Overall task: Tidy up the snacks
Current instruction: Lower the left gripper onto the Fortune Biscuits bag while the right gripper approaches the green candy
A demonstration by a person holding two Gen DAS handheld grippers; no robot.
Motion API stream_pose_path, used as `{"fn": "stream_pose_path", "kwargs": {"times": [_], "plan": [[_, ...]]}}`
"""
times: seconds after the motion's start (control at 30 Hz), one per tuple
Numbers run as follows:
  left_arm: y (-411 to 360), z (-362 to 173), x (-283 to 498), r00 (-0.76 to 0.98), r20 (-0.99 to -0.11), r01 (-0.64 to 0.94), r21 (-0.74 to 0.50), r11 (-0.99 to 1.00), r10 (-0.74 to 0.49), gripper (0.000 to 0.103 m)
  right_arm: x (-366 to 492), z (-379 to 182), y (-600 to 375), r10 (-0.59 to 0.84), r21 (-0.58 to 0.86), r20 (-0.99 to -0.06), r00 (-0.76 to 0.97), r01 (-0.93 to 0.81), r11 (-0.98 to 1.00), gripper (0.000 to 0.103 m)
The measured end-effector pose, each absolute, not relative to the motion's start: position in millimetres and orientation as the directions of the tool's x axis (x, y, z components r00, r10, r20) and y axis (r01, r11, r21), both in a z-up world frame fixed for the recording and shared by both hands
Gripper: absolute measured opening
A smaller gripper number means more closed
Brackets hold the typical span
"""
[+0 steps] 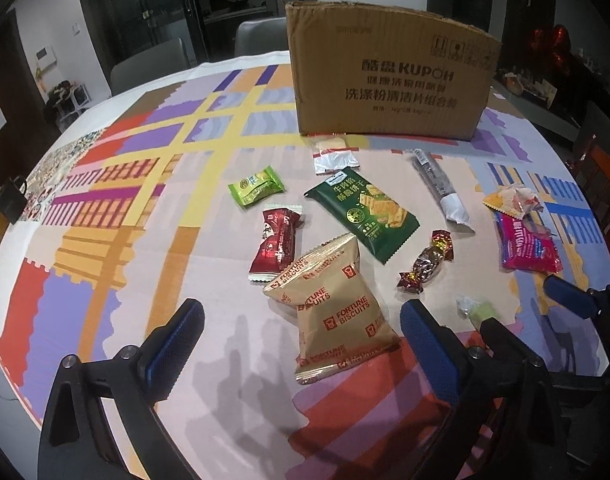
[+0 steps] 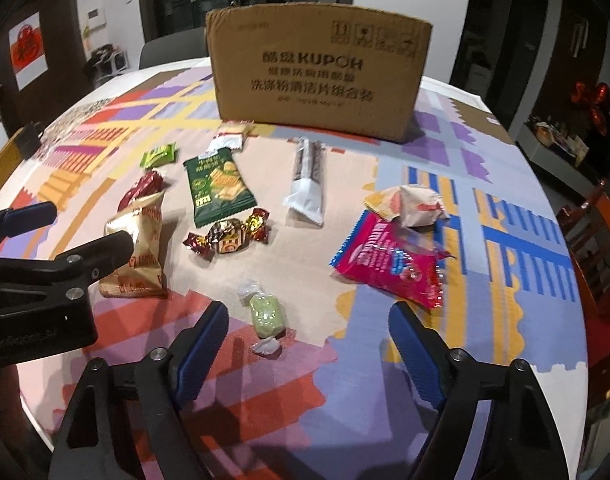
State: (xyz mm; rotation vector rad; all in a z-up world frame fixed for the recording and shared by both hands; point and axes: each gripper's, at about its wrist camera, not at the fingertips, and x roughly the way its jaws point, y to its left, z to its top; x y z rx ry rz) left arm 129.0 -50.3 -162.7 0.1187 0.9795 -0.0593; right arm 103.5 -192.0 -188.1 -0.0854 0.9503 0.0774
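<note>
Left gripper [image 1: 301, 332]: mine, jaws spread wide, nothing held; it hangs low over the near table edge, and the lower end of the Fortune Biscuits pack lies between its fingers.
Right gripper [image 2: 307, 332]: also spread wide and empty, low over the table; the small pale-green wrapped candy [image 2: 264, 315] lies on the cloth between its fingertips, touching neither.
Fortune Biscuits pack [image 1: 332, 308]: tan pouch, flat, nearest snack on my left side.
Red sachet [image 1: 276, 249]: just beyond the tan pouch, to its left, its lower corner close to the pouch's top edge.
Foil twist candy [image 1: 425, 262]: gold and dark red, right of the tan pouch, apart from it.
Pink packet [image 2: 389, 262]: right side, flat; a crumpled white and orange wrapper [image 2: 411, 204] rests against its far edge.
Dark green cracker pack [image 1: 363, 213]: mid-table, lying at a slant.
Light green sachet [image 1: 257, 187]: left of the cracker pack, apart.
Long stick pack [image 2: 308, 178]: dark with a white end, pointing toward the box.
Small clear packets [image 1: 333, 154]: two, just before the box's front.
Cardboard box [image 1: 393, 76]: KUPOH print, upright at the far side.
Table [image 1: 105, 200]: round, patchwork cloth in many colours.
</note>
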Motion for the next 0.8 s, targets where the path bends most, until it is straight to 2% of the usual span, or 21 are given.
{"fn": "stream_pose_path", "kwargs": {"times": [0.17,0.27,0.4,0.6,0.7,0.77,0.8], "plan": [[-51,-169,136,0.538,-0.843,0.106,0.060,0.993,-0.006,0.098,110,-194,-190,0.052,-0.016,-0.826,0.562,-0.116,0.993,0.070],[-53,-175,140,0.521,-0.854,0.112,0.051,0.992,-0.015,0.094,113,-197,-188,0.065,-0.004,-0.834,0.548,-0.124,0.992,0.066],[-55,-183,145,0.495,-0.869,0.121,0.045,0.992,-0.021,0.082,115,-203,-185,0.083,0.017,-0.849,0.522,-0.130,0.991,0.057],[-56,-193,148,0.467,-0.884,0.130,0.045,0.991,-0.021,0.078,117,-205,-183,0.076,0.014,-0.848,0.524,-0.120,0.993,0.052],[-58,-197,149,0.454,-0.891,0.136,0.053,0.989,-0.015,0.066,117,-205,-182,0.060,-0.002,-0.847,0.529,-0.117,0.993,0.046],[-57,-197,148,0.456,-0.890,0.140,0.044,0.989,-0.025,0.062,118,-204,-183,0.059,-0.004,-0.847,0.529,-0.117,0.993,0.039],[-58,-196,147,0.456,-0.889,0.146,0.040,0.989,-0.031,0.057,117,-204,-183,0.061,-0.002,-0.847,0.528,-0.118,0.993,0.031]]}}
